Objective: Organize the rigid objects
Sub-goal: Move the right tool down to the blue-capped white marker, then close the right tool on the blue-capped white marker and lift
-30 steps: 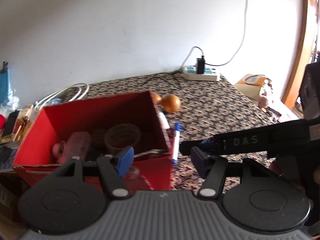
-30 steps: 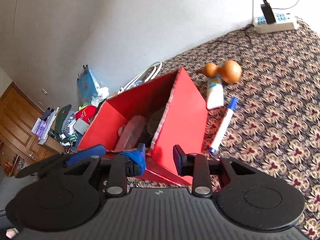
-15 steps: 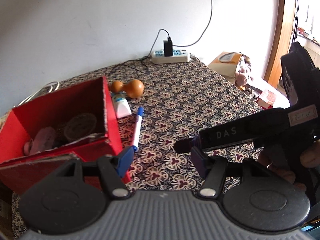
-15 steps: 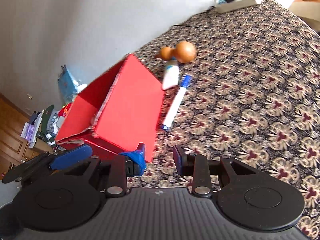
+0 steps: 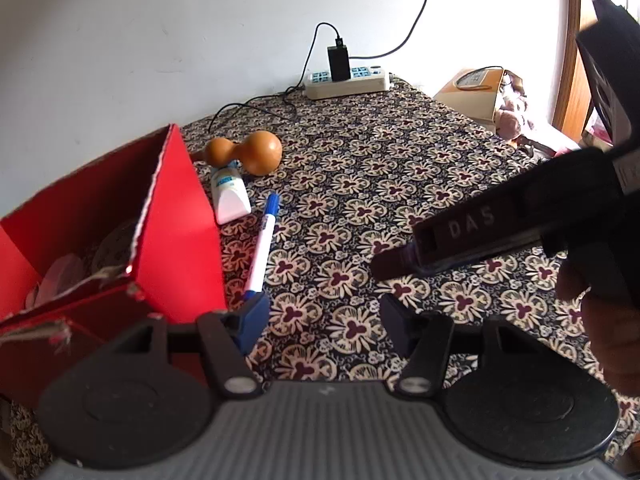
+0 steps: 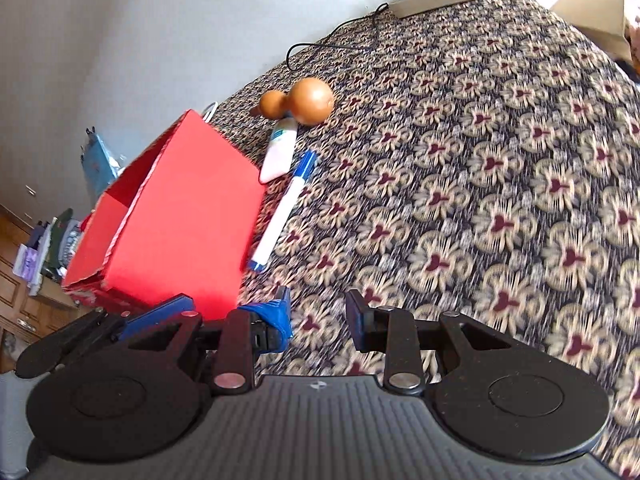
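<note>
Beside red box (image 5: 176,216), marker (image 5: 262,246) just ahead of closing, empty left claw (image 5: 320,312)

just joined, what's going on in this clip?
A person is sorting loose items into a red box. Both the left hand-held gripper and the right hand-held gripper are empty, jaws closing slightly over the patterned tablecloth. A marker, white tube and gourd lie beside the box.

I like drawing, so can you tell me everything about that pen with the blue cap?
The pen has a slim white barrel that looks like plastic, with a blue cap at the far end and a blue tip end nearest the camera. It lies flat on the patterned tablecloth, beside the red box. No gripper touches it.
</note>
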